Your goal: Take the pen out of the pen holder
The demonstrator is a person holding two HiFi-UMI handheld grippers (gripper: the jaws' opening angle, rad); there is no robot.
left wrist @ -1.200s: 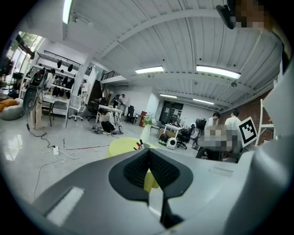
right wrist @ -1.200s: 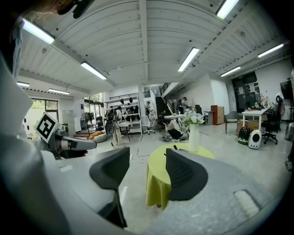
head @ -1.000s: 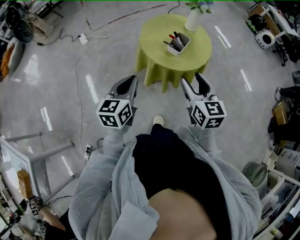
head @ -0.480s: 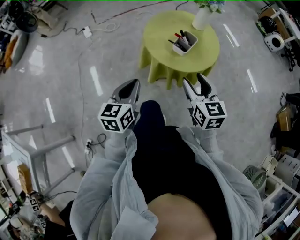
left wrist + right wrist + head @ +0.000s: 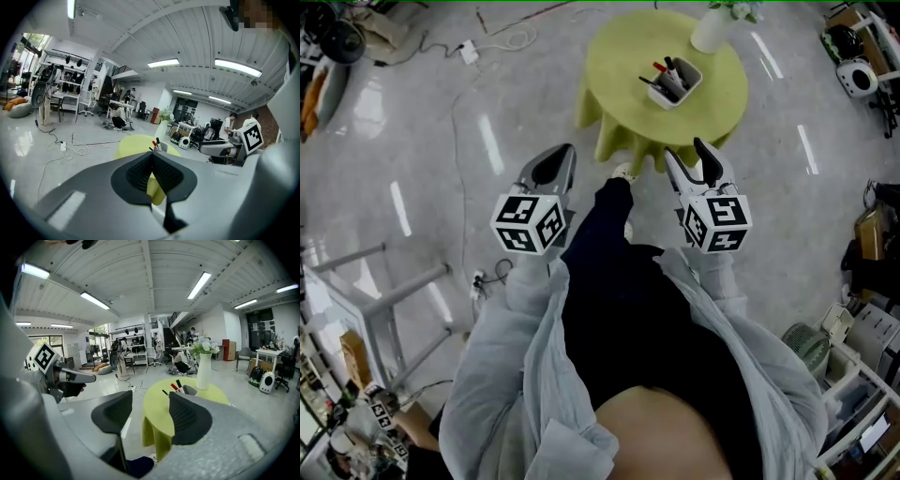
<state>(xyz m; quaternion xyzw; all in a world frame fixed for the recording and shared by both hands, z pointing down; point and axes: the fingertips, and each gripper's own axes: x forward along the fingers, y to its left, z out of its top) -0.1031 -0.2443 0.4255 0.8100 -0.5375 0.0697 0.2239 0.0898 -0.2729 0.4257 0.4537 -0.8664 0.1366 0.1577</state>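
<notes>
A white pen holder (image 5: pixel 675 82) with several pens, one red-capped, stands on a round table under a yellow-green cloth (image 5: pixel 623 70). In the right gripper view the pen holder (image 5: pixel 190 390) shows just past the jaws, pens (image 5: pixel 176 386) sticking out. My left gripper (image 5: pixel 551 165) is held over the floor left of the table, jaws shut and empty. My right gripper (image 5: pixel 686 159) is at the table's near edge, open, with nothing between its jaws. Through the left gripper view the pens (image 5: pixel 155 142) peek above the closed left gripper (image 5: pixel 151 154).
A white vase with flowers (image 5: pixel 712 26) stands at the table's far side, also tall in the right gripper view (image 5: pixel 203 369). Cables and a power strip (image 5: pixel 469 52) lie on the grey floor. Shelves and equipment (image 5: pixel 862 328) crowd the right; a metal frame (image 5: pixel 384 300) stands left.
The person has stepped toward the table; it lies closer and a leg swings forward between the grippers. Both grippers keep their jaw states.
</notes>
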